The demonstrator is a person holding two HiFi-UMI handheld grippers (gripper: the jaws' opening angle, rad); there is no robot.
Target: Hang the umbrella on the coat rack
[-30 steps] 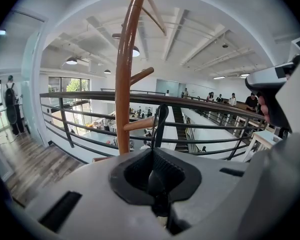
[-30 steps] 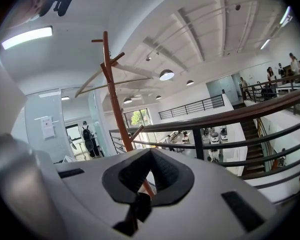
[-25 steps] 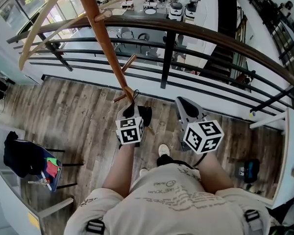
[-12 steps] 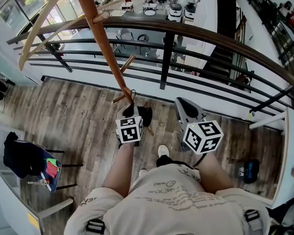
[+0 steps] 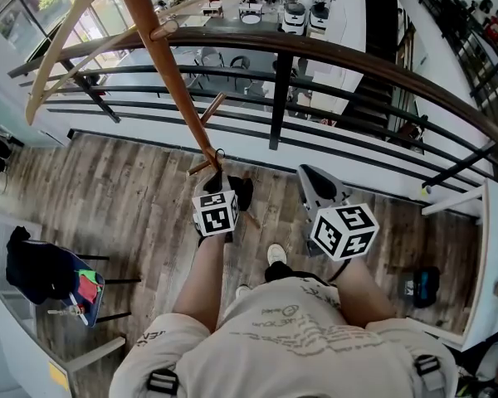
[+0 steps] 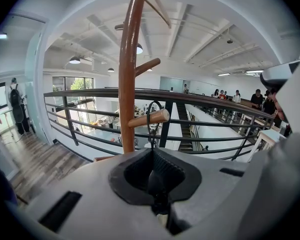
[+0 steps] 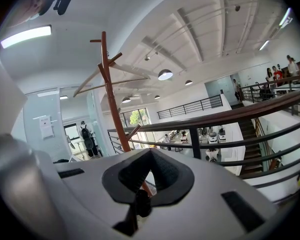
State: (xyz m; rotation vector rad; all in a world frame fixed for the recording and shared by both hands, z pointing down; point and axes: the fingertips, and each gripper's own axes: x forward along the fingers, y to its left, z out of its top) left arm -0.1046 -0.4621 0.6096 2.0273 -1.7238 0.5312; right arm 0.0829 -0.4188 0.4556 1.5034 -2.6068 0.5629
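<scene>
The wooden coat rack pole (image 5: pixel 162 65) rises at the upper left, with a short lower peg (image 5: pixel 204 165) just ahead of my left gripper (image 5: pixel 220 181). That gripper is shut on the black folded umbrella (image 5: pixel 242 192). In the left gripper view the umbrella's thin black strap loop (image 6: pixel 149 115) runs up from the shut left gripper (image 6: pixel 157 176) and appears to ring the peg (image 6: pixel 151 119) near its tip. To the right, my right gripper (image 5: pixel 314 181) stays away from the rack. Its jaws look shut with nothing held, as the right gripper view also shows (image 7: pixel 140 194).
A dark railing (image 5: pixel 332 52) with black bars runs straight ahead, with a drop to a lower floor behind it. A chair with a dark bag (image 5: pixel 41 268) stands at the left. A white table edge (image 5: pixel 490 247) is at the right. People stand far off.
My left gripper has moved a little forward and up toward the lower peg, carrying the umbrella and its loop. The right gripper has barely moved.
</scene>
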